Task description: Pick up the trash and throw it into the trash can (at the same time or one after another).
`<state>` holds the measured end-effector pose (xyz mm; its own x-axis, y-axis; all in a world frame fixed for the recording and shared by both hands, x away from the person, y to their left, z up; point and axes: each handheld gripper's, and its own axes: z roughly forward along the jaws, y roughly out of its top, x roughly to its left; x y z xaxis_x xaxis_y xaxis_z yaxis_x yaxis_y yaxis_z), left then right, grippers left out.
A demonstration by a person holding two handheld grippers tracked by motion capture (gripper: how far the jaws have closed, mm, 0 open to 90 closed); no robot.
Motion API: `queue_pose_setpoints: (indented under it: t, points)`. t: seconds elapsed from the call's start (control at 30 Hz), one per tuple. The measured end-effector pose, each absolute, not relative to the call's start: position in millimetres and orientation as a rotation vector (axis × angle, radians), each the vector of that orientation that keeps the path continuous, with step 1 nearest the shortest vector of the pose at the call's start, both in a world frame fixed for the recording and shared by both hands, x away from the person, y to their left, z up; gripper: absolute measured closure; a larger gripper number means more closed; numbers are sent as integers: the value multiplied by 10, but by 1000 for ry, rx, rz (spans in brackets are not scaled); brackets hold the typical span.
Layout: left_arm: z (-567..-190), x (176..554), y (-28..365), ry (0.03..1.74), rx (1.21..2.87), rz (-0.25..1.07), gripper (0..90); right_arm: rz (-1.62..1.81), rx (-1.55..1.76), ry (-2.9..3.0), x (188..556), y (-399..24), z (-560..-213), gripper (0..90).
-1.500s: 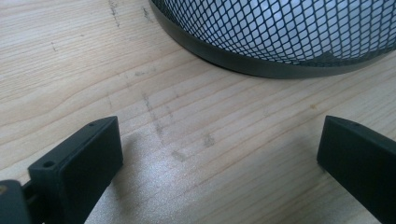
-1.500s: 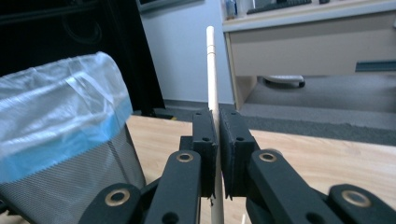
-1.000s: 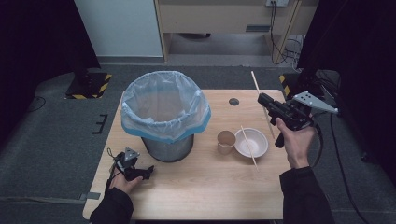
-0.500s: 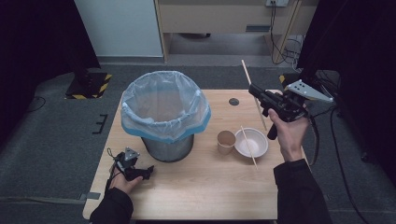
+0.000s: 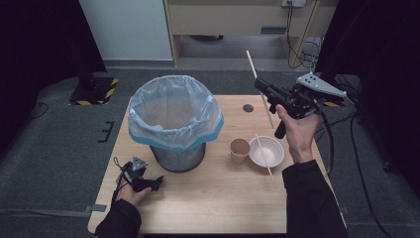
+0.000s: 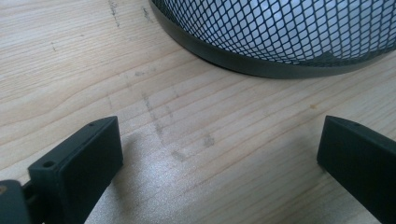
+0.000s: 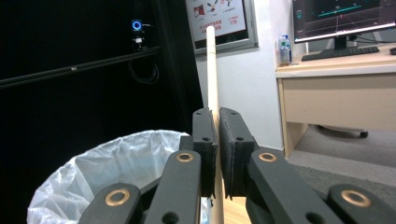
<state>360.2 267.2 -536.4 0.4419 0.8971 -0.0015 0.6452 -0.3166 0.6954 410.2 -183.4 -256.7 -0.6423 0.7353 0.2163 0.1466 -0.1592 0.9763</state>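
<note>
The right claw [image 5: 261,85] is clamped on a wooden chopstick [image 5: 259,87], raised over the far right edge of the counter [image 5: 218,198], right of the lined bin [image 5: 174,119]. Below stand a paper cup [image 5: 240,150] and a white bowl [image 5: 266,151] with a second chopstick [image 5: 264,156]. The left claw [image 5: 157,182] rests apart near the bin's base.

High view overhead facing forward, both gripper views close, sharing bin [image 5: 176,119]

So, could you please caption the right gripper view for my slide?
Right gripper clamps a wooden chopstick upright, with the bag-lined bin below.
</note>
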Motion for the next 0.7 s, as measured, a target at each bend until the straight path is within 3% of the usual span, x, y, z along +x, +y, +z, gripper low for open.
queue_pose_setpoints:
  t: [0.7]
  points:
    - [-5365, 3603, 2671, 1289, 2067, 521, 0, 1919, 919, 1711, 4210, -1355, -2370, 859]
